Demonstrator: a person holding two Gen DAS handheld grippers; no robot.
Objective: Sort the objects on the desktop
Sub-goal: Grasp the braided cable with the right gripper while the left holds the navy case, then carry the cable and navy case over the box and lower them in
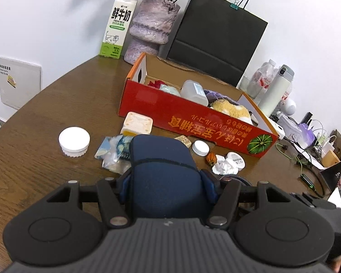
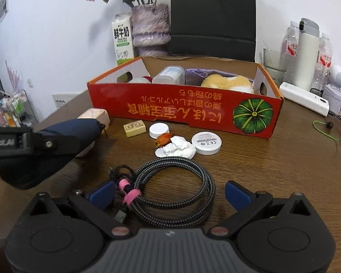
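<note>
Holding one dark blue soft fabric pouch (image 1: 163,173), your left gripper (image 1: 167,182) has both blue pads pressed against its sides at lower centre of the left wrist view. Your right gripper (image 2: 169,193) stands wide apart and empty, low in the right wrist view, its two blue pads (image 2: 102,193) flanking one coiled black-and-grey braided cable (image 2: 170,186) bound by a pink strap, without touching it. One red cardboard box with a green pumpkin print (image 2: 184,111) sits at mid-frame, already holding several items. In front of it you have one yellowish rectangular eraser (image 2: 134,128), one white screw cap (image 2: 159,130), one white round disc (image 2: 206,142), one crumpled white tissue (image 2: 177,149) and one small orange piece (image 2: 163,139). One white ribbed round jar (image 1: 74,142) stands at left in the left wrist view.
</note>
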